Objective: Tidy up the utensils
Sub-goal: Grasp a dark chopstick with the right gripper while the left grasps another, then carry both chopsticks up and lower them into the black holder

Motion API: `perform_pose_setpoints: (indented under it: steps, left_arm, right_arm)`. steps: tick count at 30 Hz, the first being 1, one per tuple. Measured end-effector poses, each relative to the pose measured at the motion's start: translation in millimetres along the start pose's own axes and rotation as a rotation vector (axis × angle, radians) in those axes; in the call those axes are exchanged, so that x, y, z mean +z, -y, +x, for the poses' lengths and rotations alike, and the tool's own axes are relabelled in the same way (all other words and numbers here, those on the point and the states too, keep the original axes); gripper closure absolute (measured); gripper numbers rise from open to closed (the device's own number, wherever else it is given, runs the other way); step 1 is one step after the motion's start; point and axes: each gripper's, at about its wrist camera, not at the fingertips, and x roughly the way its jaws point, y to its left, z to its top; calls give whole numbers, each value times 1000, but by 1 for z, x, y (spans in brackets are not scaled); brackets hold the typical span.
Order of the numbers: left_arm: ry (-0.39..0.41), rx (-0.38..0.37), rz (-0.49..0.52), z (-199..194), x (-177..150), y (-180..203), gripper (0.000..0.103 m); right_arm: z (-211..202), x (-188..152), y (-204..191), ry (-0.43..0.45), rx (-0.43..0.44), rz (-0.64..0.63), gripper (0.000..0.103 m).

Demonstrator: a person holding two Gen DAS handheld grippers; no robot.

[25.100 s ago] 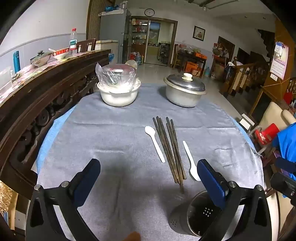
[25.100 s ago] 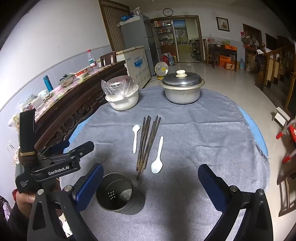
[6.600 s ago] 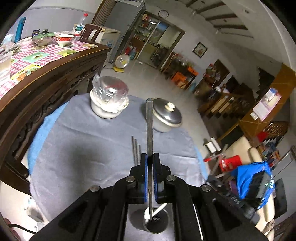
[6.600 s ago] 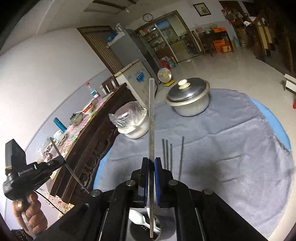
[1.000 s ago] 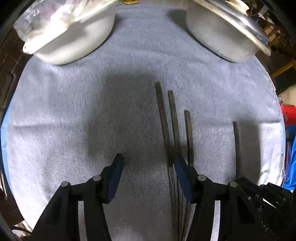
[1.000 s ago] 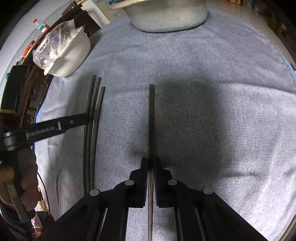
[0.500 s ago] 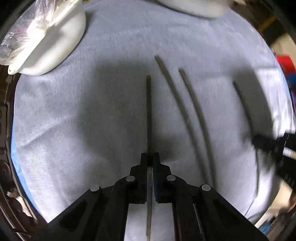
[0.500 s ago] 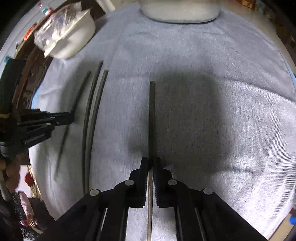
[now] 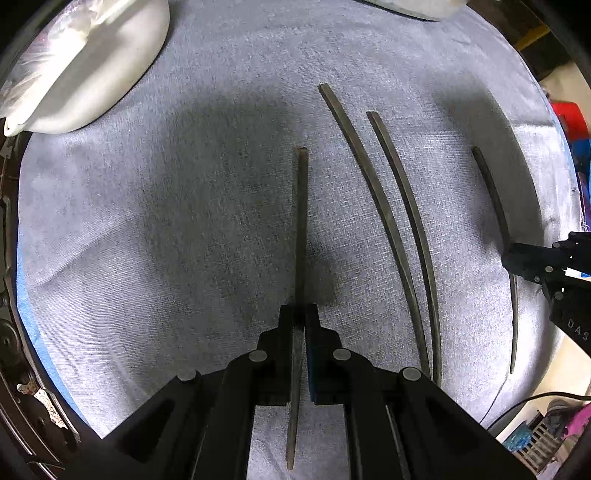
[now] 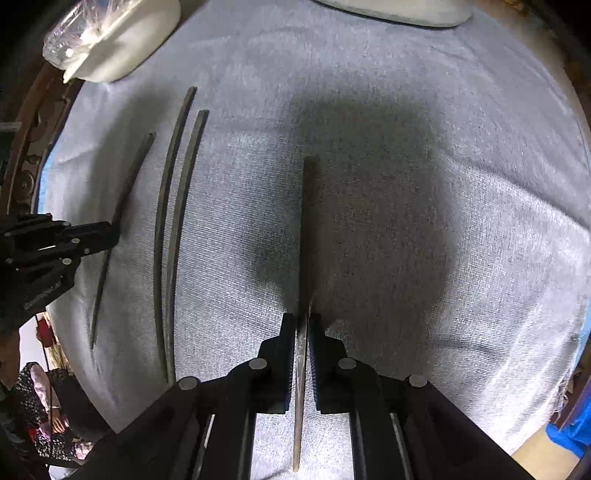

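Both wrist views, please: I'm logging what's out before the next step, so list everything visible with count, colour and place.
Chopsticks: four, dark brown; one clamped in the left gripper, one clamped in the right gripper, two lying side by side on the cloth between the grippers.
Tablecloth: one, grey, covering the table.
Bowl: one, white, plastic-wrapped, far left on the cloth.
Pot: one, pale metal, far edge, only its base visible.
Left gripper: black, shut on a chopstick.
Right gripper: black, shut on a chopstick.
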Motion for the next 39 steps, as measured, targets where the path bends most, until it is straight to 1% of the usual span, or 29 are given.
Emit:
perform_pose_setpoints:
  steps: [3,4,7,9,14,17,19,22,25,27,32,36,39]
  left_arm:
    - [13,13,12,2,-3,2,97]
    - [19,6,11,2,-4,1,97]
    - [21,-16,-9,0,-18,-10,98]
    - [21,-24,-17,0,-27,-14,98]
    - [24,-41,-37,4,-32,-29,98]
    - [36,-48,-46,2,-37,-33,98]
    - [58,-71,-65,-3,-49,-38,98]
    - [105,-103,-105,-12,-66,-52,98]
    - [160,-144,-157,-24,-86,-66,98]
    - [215,-183,-200,-34,-104,-77,98]
    - [342,-246,-313,-57,-151,-103,98]
    - [440,-285,-373,-77,-187,-103,98]
    - [518,-317,-411,-96,-212,-103,98]
  right_arm:
    - [0,3,-7,-3,-22,-5,93]
    - [6,9,-24,0,-22,-1,93]
    - [7,2,-22,2,-4,17,94]
    - [6,-2,-23,2,-8,17,94]
    - [6,2,-28,12,-17,23,95]
    - [4,-2,-26,30,4,43,95]
    - [3,-9,-23,53,27,62,96]
    - [-2,-23,-23,98,60,83,96]
    - [-19,-39,-21,176,102,113,96]
    - [-33,-54,-20,234,122,131,96]
    - [-59,-87,-16,361,175,176,96]
    - [-78,-121,-14,465,223,214,96]
    - [-94,-140,-12,531,236,232,96]
